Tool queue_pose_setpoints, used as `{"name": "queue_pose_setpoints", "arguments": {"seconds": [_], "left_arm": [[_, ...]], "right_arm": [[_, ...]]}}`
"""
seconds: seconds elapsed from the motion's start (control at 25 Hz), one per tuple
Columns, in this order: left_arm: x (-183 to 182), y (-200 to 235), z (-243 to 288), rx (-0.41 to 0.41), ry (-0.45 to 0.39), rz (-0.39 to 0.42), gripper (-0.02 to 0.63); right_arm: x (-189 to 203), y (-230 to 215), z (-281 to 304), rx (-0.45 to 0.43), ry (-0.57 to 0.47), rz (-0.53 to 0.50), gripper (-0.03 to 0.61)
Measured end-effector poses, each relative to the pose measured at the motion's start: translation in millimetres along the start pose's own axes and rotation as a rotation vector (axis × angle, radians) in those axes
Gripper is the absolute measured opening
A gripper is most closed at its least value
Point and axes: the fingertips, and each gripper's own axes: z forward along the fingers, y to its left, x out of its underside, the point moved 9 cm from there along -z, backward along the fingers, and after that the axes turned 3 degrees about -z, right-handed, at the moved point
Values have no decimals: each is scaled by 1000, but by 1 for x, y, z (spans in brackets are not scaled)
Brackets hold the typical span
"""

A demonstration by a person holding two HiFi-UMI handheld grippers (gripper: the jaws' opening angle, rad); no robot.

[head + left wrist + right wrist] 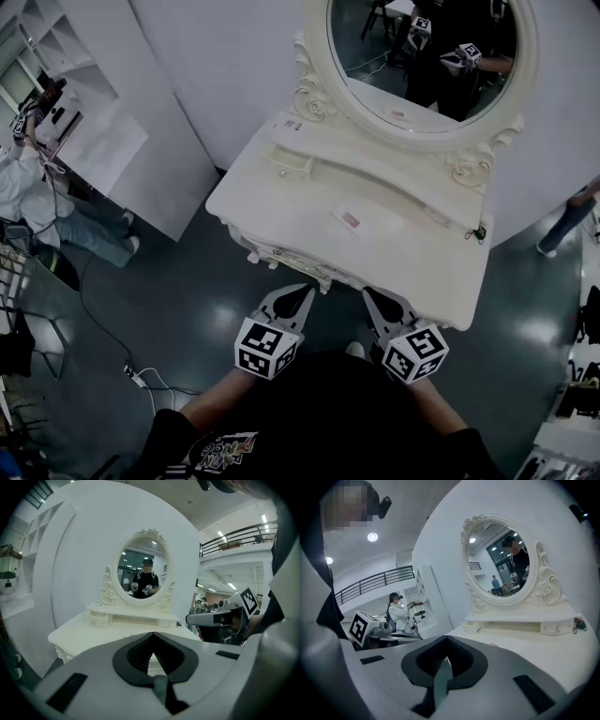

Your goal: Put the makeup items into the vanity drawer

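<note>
A white vanity table (281, 202) with an oval mirror (427, 56) stands in front of me. On its top lie a small flat pinkish item (349, 220) and, at the right end, a small dark item (478, 232). A little closed drawer (292, 167) sits on the top at the left, and another (555, 628) at the right. My left gripper (302, 292) and right gripper (372, 298) hover side by side just short of the table's front edge. Both are shut and hold nothing. The front drawers under the top look closed.
A person in white (28, 178) stands at the far left by white shelving (56, 37). A cable and power strip (131, 373) lie on the dark floor. A white partition wall (187, 112) runs behind the vanity. The mirror reflects me.
</note>
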Motion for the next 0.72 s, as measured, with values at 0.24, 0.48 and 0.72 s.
{"name": "queue_pose_setpoints", "arguments": {"seconds": [0.24, 0.48, 0.72], "left_arm": [[1, 12, -6, -6, -5, -17, 8], [3, 27, -12, 7, -5, -18, 8], [2, 45, -16, 27, 3, -12, 8]], "right_arm": [[2, 3, 3, 34, -4, 14, 28], [0, 12, 15, 49, -14, -18, 28], [1, 16, 28, 75, -15, -19, 28]]}}
